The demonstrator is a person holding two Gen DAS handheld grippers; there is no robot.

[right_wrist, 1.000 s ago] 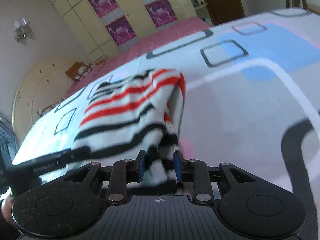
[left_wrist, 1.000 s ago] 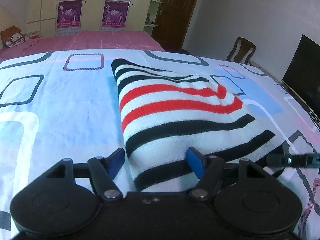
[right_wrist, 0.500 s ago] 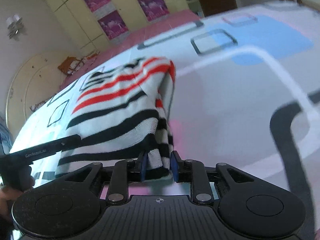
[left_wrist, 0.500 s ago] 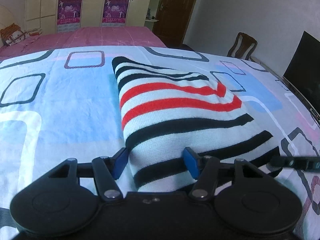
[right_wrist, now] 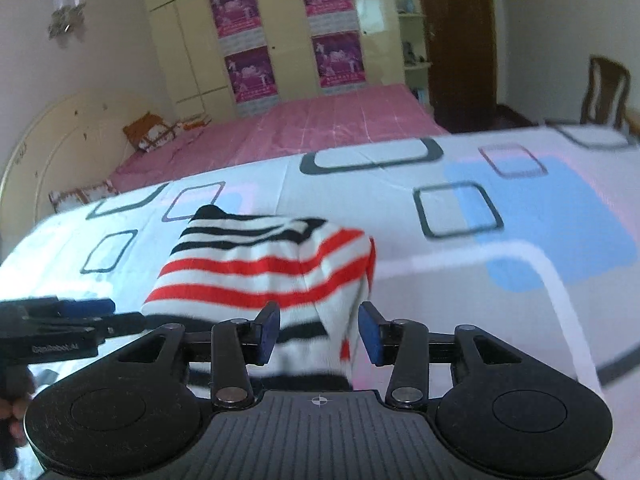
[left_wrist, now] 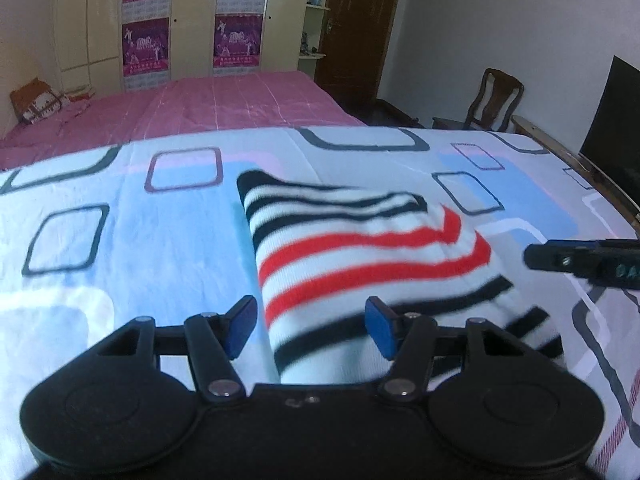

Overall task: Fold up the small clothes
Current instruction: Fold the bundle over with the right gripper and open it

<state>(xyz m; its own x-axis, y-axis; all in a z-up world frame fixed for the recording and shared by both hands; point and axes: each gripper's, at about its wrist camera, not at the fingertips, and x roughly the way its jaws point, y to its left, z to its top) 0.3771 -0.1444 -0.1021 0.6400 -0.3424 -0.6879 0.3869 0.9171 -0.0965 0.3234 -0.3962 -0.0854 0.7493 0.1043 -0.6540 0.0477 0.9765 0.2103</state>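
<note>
A folded white garment with black and red stripes (left_wrist: 360, 264) lies on the patterned bedsheet (left_wrist: 120, 248); it also shows in the right wrist view (right_wrist: 264, 268). My left gripper (left_wrist: 310, 330) is open, its blue pads either side of the garment's near left edge. My right gripper (right_wrist: 318, 334) is open, its pads astride the garment's near right corner, not pinching it. The right gripper's tip shows at the right of the left wrist view (left_wrist: 580, 258); the left gripper shows at the left of the right wrist view (right_wrist: 60, 320).
A pink bed (left_wrist: 200, 112) lies beyond the sheet, with yellow wardrobes (left_wrist: 192, 20) behind. A wooden chair (left_wrist: 496, 100), a dark door (left_wrist: 356, 20) and a black screen (left_wrist: 616, 120) stand to the right.
My right gripper was shut on the garment's corner and has opened, letting it go. Both grippers have drawn back and lifted a little; the garment stays folded on the sheet.
</note>
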